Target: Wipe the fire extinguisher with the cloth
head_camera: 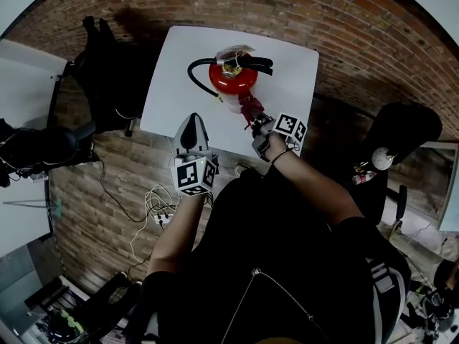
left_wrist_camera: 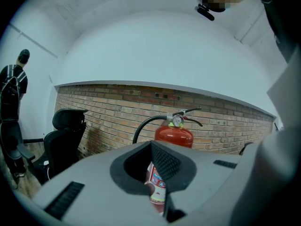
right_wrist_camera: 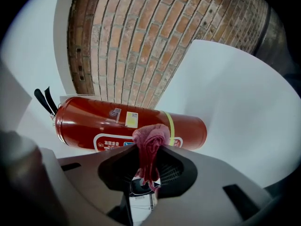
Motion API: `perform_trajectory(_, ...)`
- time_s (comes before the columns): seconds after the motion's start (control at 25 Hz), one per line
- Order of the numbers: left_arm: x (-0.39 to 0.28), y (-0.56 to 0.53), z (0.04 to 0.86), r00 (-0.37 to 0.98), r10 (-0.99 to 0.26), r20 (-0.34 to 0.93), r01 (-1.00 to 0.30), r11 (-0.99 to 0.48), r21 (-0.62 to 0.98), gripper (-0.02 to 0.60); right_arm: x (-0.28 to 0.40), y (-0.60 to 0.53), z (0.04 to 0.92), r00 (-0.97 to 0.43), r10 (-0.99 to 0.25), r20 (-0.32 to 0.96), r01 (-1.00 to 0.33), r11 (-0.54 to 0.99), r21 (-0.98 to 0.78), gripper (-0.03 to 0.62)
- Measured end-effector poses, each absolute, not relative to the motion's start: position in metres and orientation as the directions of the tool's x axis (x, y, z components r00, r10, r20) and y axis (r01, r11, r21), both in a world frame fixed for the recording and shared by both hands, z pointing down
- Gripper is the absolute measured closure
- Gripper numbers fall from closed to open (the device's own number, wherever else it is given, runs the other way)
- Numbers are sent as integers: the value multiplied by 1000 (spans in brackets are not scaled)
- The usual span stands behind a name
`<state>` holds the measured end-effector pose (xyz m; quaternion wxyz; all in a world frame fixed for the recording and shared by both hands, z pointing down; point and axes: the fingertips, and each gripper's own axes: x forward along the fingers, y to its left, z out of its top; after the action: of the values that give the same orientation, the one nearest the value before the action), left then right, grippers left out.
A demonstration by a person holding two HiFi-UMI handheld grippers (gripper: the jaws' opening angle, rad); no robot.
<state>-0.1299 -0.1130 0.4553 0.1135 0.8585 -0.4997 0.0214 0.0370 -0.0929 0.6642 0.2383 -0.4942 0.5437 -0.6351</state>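
Fire extinguisher [head_camera: 233,79] upright on the surface [head_camera: 294,63], directly ahead of the right claw [head_camera: 253,122], which pinches the cloth [right_wrist_camera: 150,145] just beside its body; left claw [head_camera: 192,122] pressed together, empty, farther back.

My grey tools, my black top
Left tool [head_camera: 192,120] and right tool [head_camera: 257,126] are matte grey with black ribbed pads [left_wrist_camera: 164,164] and black-and-white marker cubes [head_camera: 195,175]; my short-sleeved top [head_camera: 287,249] is black.

The left gripper's [left_wrist_camera: 157,173] grey jaws sit closed together with nothing between them; just past them a red fire extinguisher [left_wrist_camera: 174,135] stands upright, its black hose [left_wrist_camera: 142,126] curving leftwards; a brick wall [left_wrist_camera: 108,112] runs behind; a black office chair [left_wrist_camera: 63,140] and a person [left_wrist_camera: 11,93] are at the left.
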Motion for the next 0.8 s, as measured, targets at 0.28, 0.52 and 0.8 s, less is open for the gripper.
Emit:
perform_trajectory(0.28, -130, -116, 450, 492, -859, 139, -866, -468, 177, 571, 38, -93, 640, -413, -845, 341, -237, -261, -936, 490)
perform_trajectory(0.52, -129, -115, 448, 495, -859, 130, -864, -470, 180, 572, 37, -92, 622, -425, -848, 317, -244, -230, -942, 490)
perform_trajectory(0.8, -127, -115, 446, 497, -859, 122, -862, -472, 186, 572, 38, -92, 594, -424, -859, 286, -236, -200, -951, 490)
